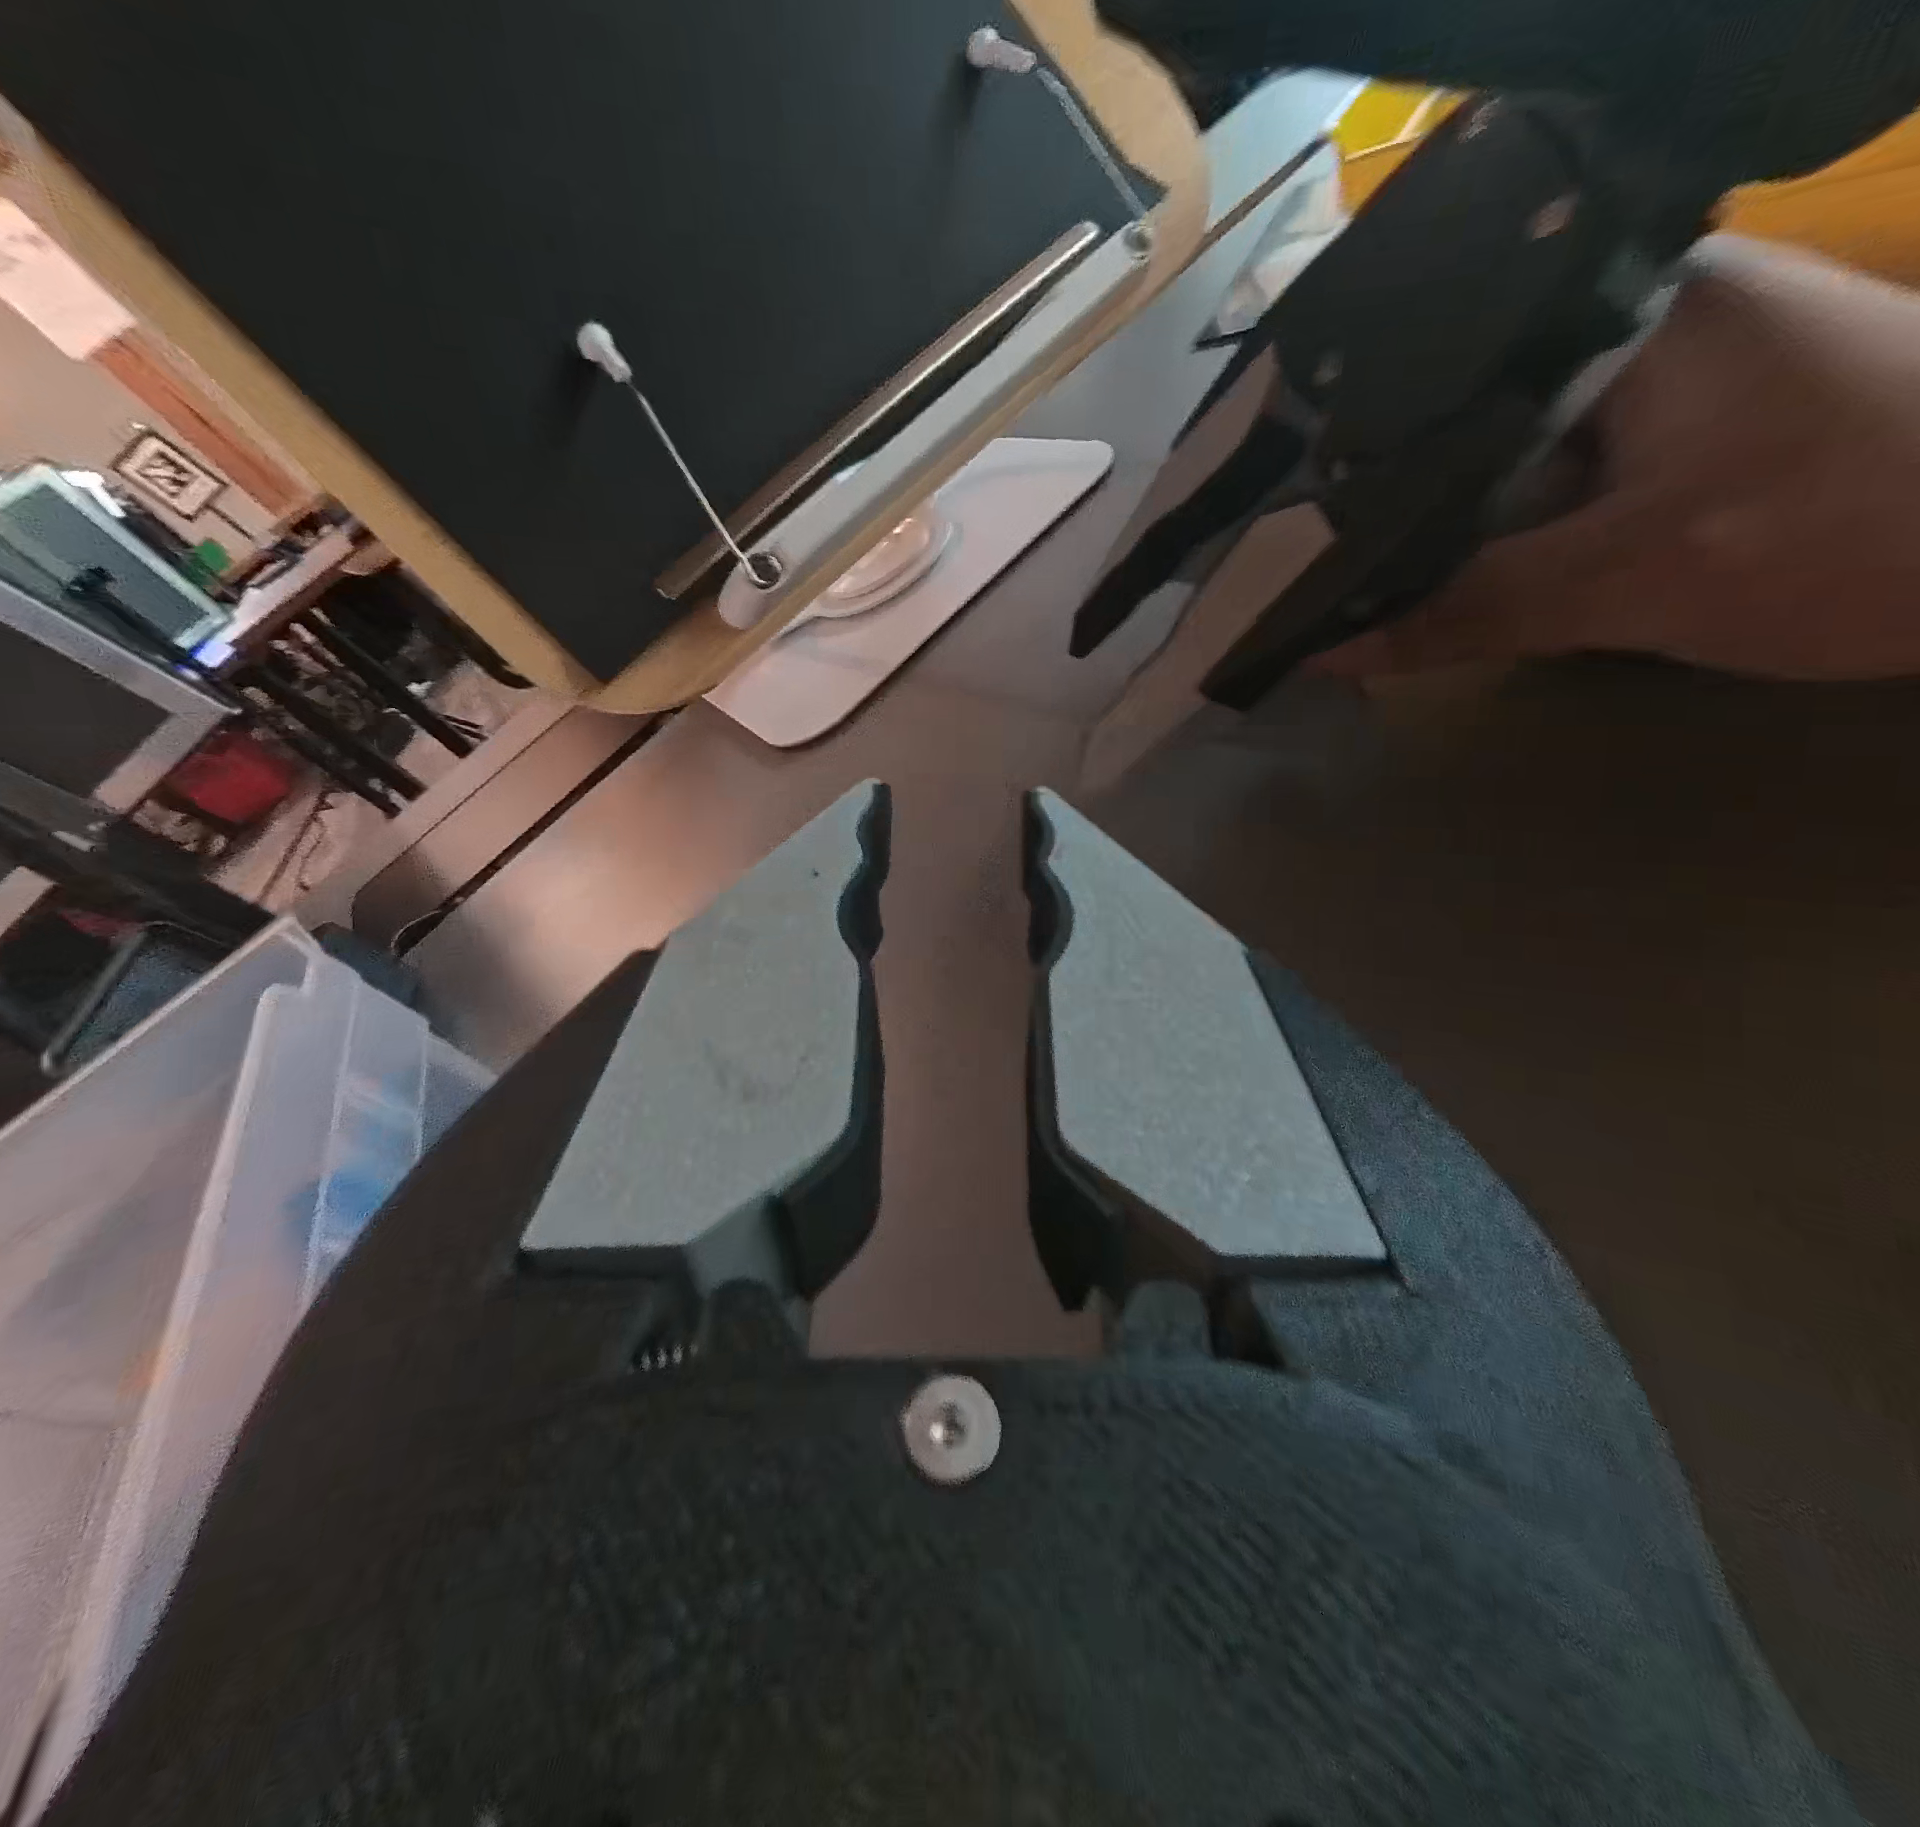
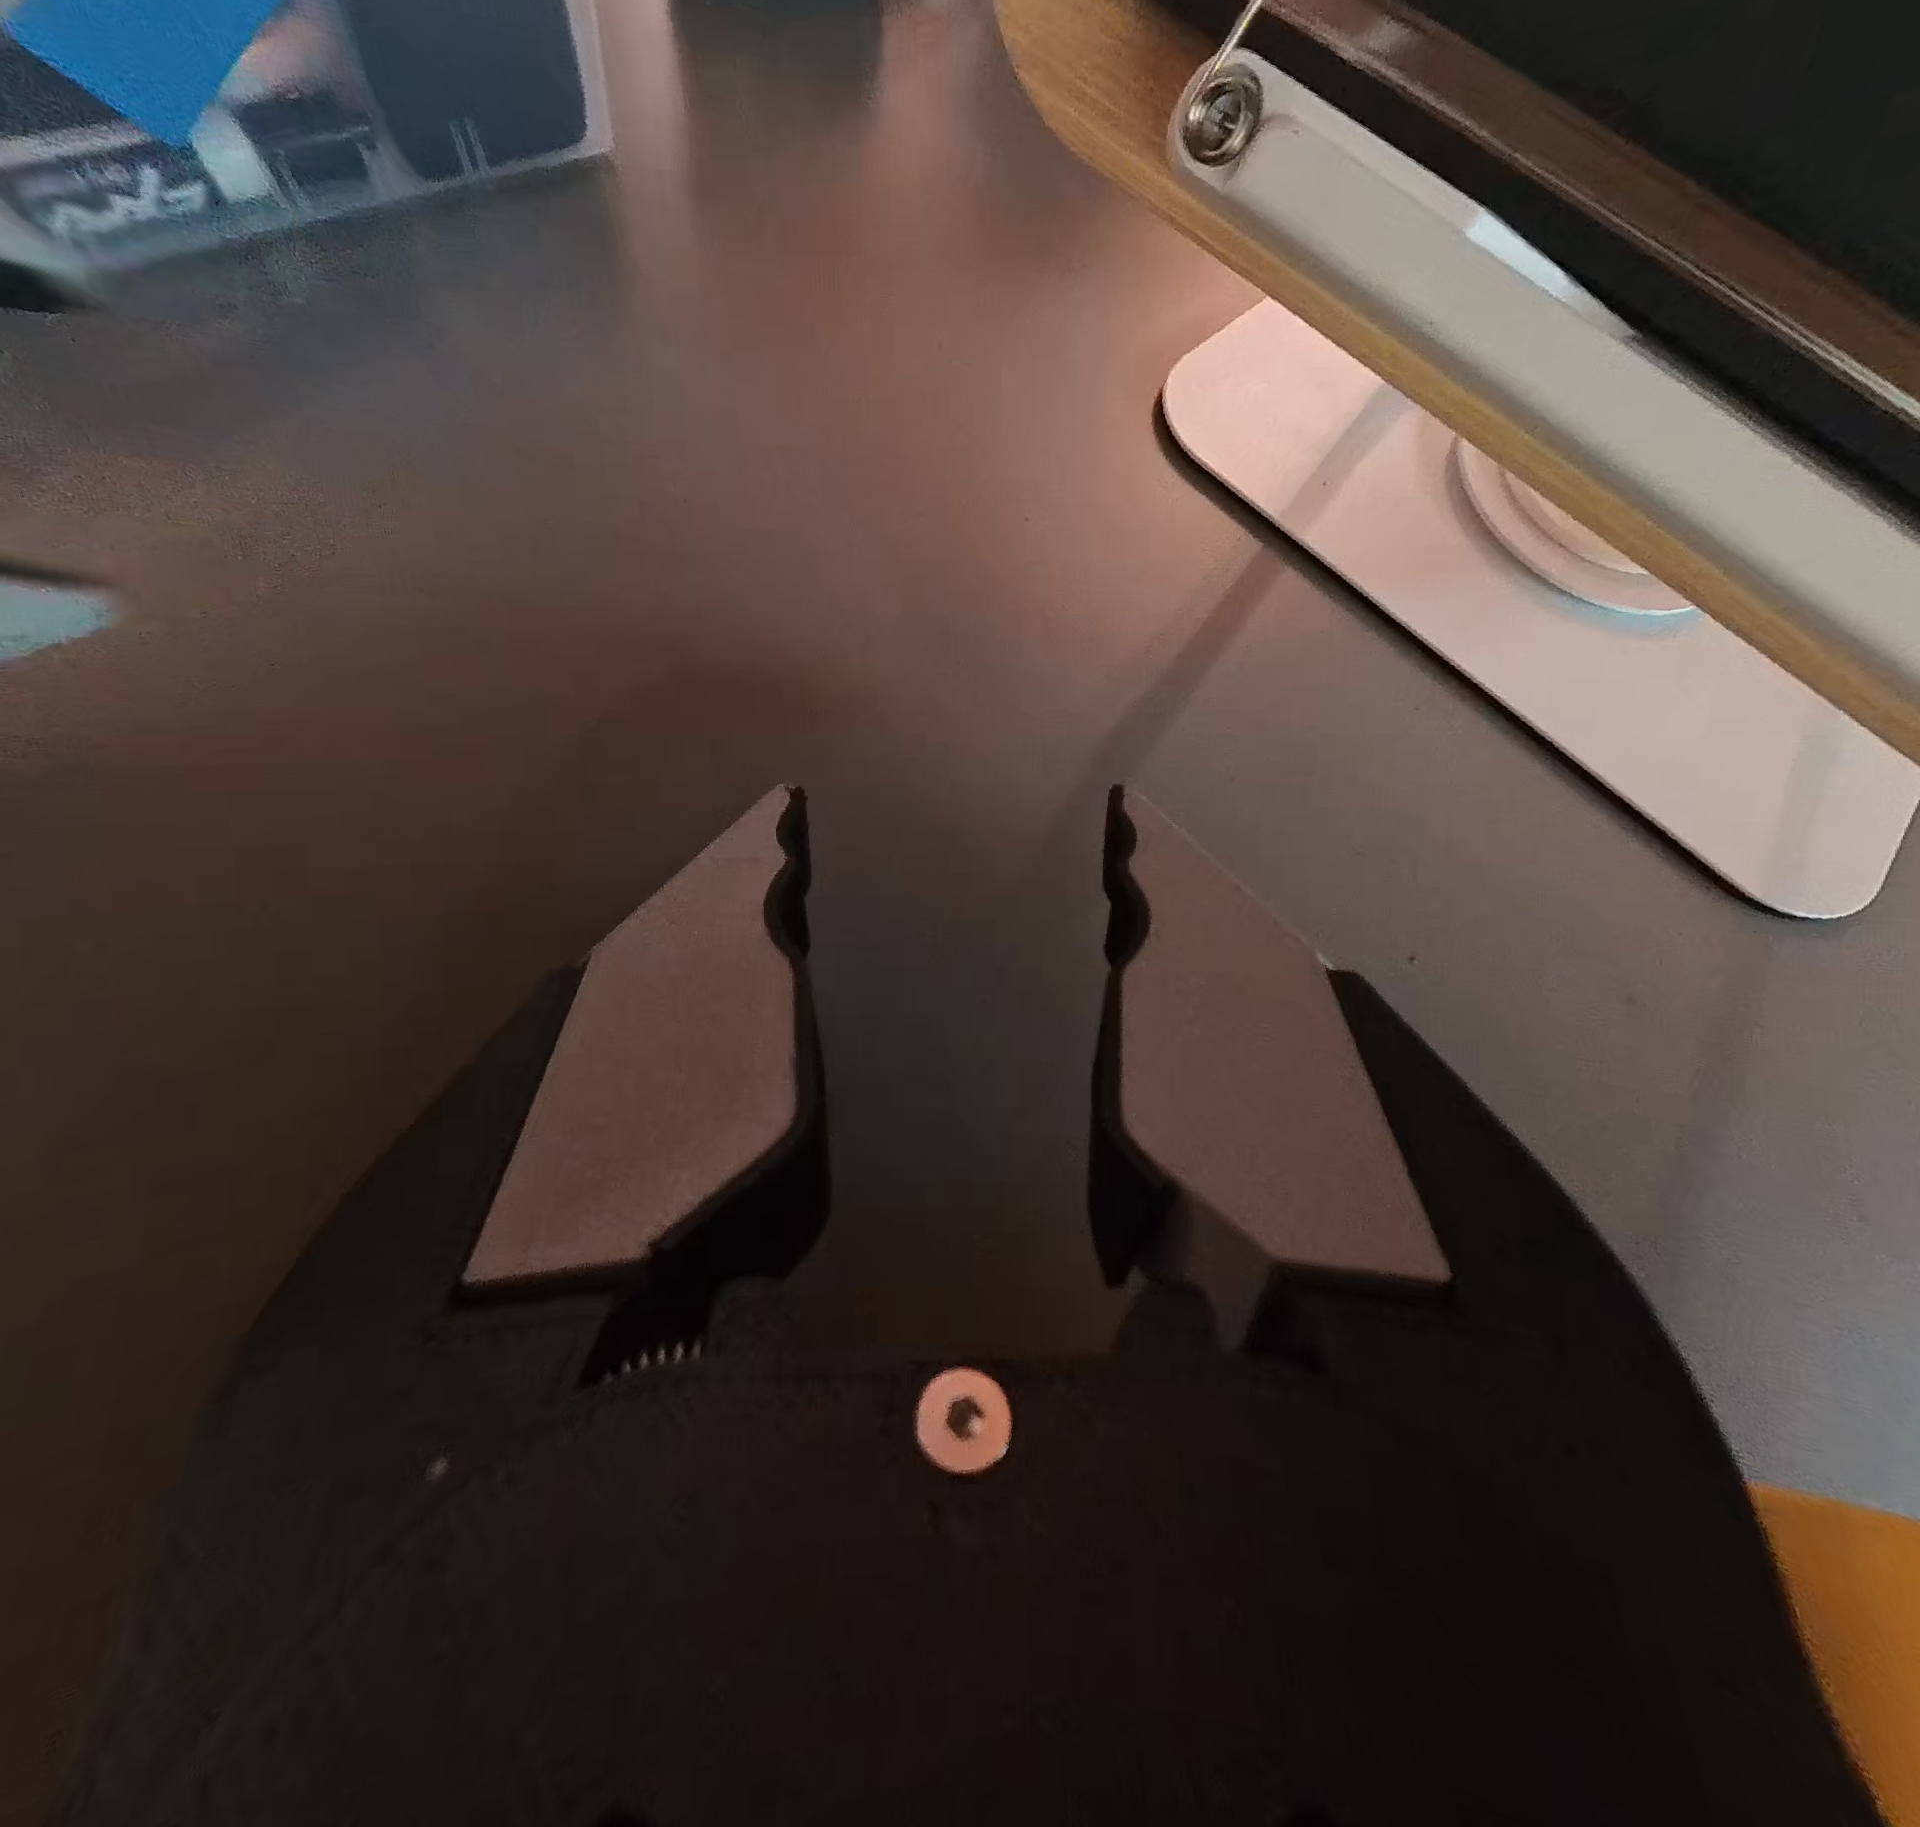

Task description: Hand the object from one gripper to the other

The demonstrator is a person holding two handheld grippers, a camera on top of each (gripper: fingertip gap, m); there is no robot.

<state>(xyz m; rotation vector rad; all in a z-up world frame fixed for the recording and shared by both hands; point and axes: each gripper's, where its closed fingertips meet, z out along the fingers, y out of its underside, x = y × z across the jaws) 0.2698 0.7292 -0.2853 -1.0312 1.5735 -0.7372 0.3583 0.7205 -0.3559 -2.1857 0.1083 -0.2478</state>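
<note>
Dark, matte counter (image 2: 623, 582) fills both views. Left tongs (image 1: 956, 821) stand narrowly parted with nothing between them; right tongs (image 2: 954, 821) gape wider, equally bare. No object to hand over shows in either view. Beyond the tips, a white stand base (image 2: 1558, 697) rests on the counter under a wood-edged black board (image 1: 520, 167). A clear plastic bin (image 1: 208, 1154) sits left.
</note>
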